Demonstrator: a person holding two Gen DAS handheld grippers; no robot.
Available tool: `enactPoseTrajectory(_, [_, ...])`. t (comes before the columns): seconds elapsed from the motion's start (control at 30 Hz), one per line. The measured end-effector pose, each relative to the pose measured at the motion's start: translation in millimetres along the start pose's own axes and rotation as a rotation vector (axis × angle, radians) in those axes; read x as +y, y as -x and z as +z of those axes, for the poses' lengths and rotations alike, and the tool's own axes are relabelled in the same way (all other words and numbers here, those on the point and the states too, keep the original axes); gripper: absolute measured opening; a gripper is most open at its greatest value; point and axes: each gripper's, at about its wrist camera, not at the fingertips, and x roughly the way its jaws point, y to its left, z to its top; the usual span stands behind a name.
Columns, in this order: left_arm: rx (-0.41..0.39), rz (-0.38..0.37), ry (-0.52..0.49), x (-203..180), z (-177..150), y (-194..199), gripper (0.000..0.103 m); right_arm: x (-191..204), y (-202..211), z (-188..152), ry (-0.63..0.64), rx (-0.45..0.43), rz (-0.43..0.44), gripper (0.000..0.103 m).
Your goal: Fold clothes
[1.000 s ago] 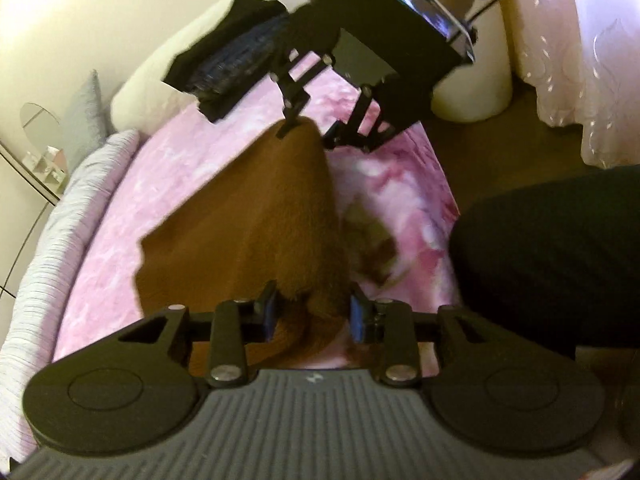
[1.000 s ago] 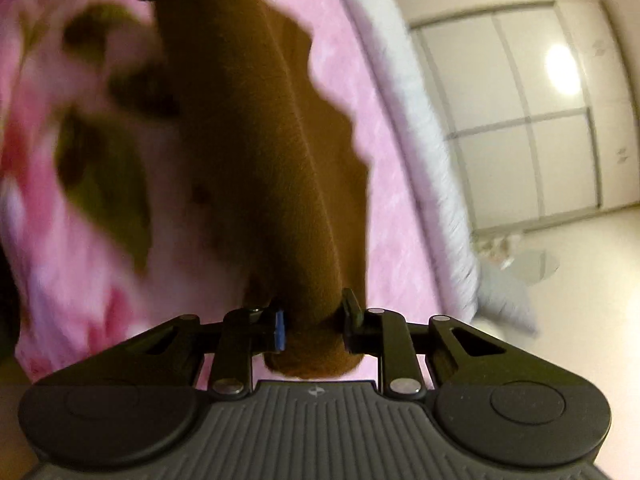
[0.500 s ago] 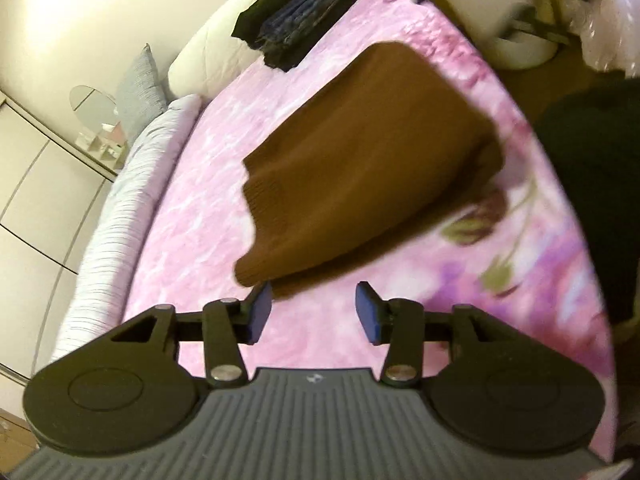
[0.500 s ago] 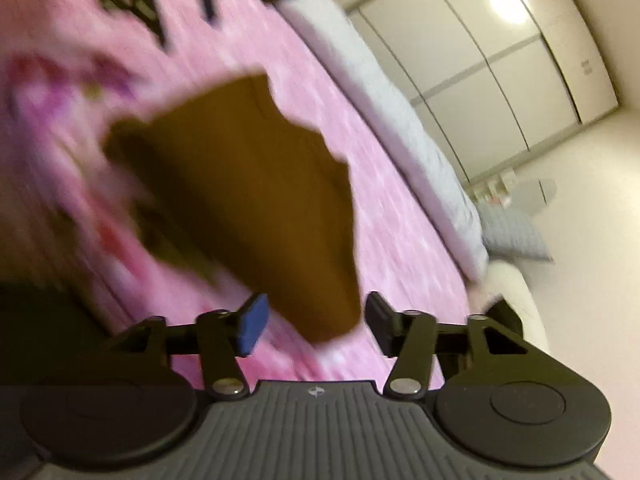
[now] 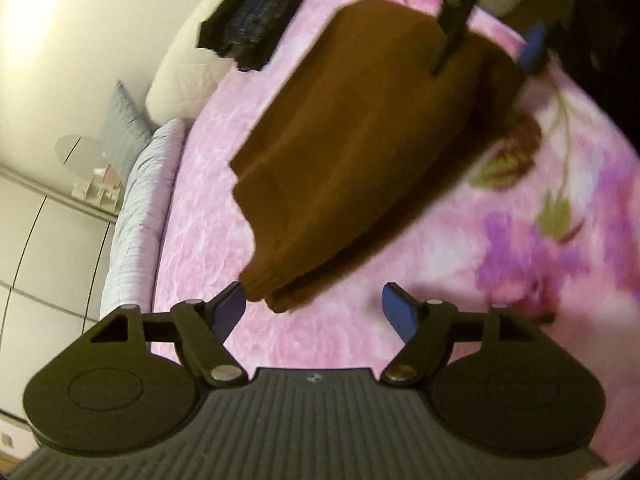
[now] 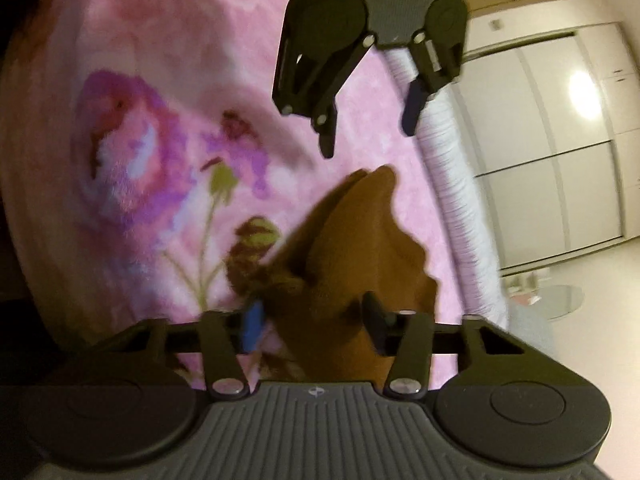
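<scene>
Left wrist view: my left gripper [image 5: 312,300] hangs with its jaws spread wide and empty above the near corner of the brown knit garment [image 5: 360,140], which a second ago was pinched between them. The piece now lies folded in a long band on the pink floral blanket [image 5: 500,280] of the bed, layered edges showing at the corner nearest me. At the far end my right gripper [image 5: 488,52] stands over the garment's other end, one blue pad visible, jaws apart. A stack of dark clothes [image 5: 256,28] sits beyond, against the pale headboard cushion [image 5: 180,80].

Right wrist view: my right gripper [image 6: 312,328] also has its jaws spread, where a second ago they were clamped on the cloth. The brown knit garment [image 6: 360,248] lies directly beneath and between them; the frame is blurred and I cannot tell whether the pads touch the fabric. The left gripper [image 6: 368,128] hovers opposite, open, just clear of the garment's far tip. The pink floral blanket [image 6: 140,140] fills the rest, with wardrobe doors [image 6: 560,140] behind.

Both ends have been let go in the last second, so I judge that this fold is laid down. What remains looks like one more fold across the band's length, or a move to the dark stack.
</scene>
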Motion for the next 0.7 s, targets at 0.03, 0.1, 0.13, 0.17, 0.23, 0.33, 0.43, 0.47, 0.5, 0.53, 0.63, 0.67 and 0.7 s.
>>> enactPoseTrajectory(0.03, [-0.004,0.01,-0.022,-3.3,0.1,-2.5,0.078,-3.5,1.9,-3.3,-0.008,-0.012,0.001,0.031])
enactPoseTrajectory(0.1, [-0.023,0.036,-0.059,-9.7,3.9,-6.3,0.081,-12.6,8.1,-11.4,-0.028,-0.037,-0.001,0.029])
enactPoseTrajectory(0.13, [-0.033,0.049,-0.077,-12.7,7.4,-8.6,0.083,-20.0,13.3,-17.5,-0.047,-0.047,-0.008,0.029])
enactPoseTrajectory(0.17, [-0.042,0.061,-0.096,-15.7,11.6,-11.3,0.083,-27.1,18.3,-24.0,-0.064,-0.052,-0.015,0.029])
enactPoseTrajectory(0.23, [-0.061,0.087,-0.126,-21.8,22.0,-17.1,0.085,-39.8,27.8,-36.7,-0.091,-0.056,-0.024,0.029])
enactPoseTrajectory(0.33, [-0.085,0.116,-0.175,-33.1,38.1,-24.4,0.085,-49.3,37.3,-59.4,-0.092,-0.04,-0.02,0.029])
enactPoseTrajectory(0.43, [-0.081,0.103,-0.217,-40.5,46.3,-30.6,0.071,-40.0,39.4,-81.0,-0.035,-0.015,-0.013,0.029])
enactPoseTrajectory(0.47, [-0.063,0.076,-0.204,-38.5,47.2,-33.0,0.062,-34.0,41.2,-85.7,-0.026,-0.004,-0.013,0.029])
enactPoseTrajectory(0.5, [-0.043,0.055,-0.189,-36.8,46.7,-35.3,0.046,-29.7,41.0,-88.9,-0.024,0.007,-0.014,0.029])
enactPoseTrajectory(0.53, [-0.024,0.041,-0.179,-35.7,45.4,-37.3,0.038,-26.5,39.4,-91.8,-0.025,0.017,-0.014,0.03])
enactPoseTrajectory(0.63, [-0.014,0.025,-0.139,-33.4,38.3,-37.7,0.037,-16.1,34.1,-85.4,-0.058,0.051,-0.034,0.041])
enactPoseTrajectory(0.67, [-0.015,0.022,-0.125,-32.2,36.7,-37.4,0.037,-12.9,33.7,-81.5,-0.08,0.062,-0.042,0.045])
enactPoseTrajectory(0.7, [-0.016,0.018,-0.112,-30.8,35.7,-37.2,0.037,-9.9,34.9,-77.1,-0.106,0.065,-0.046,0.049])
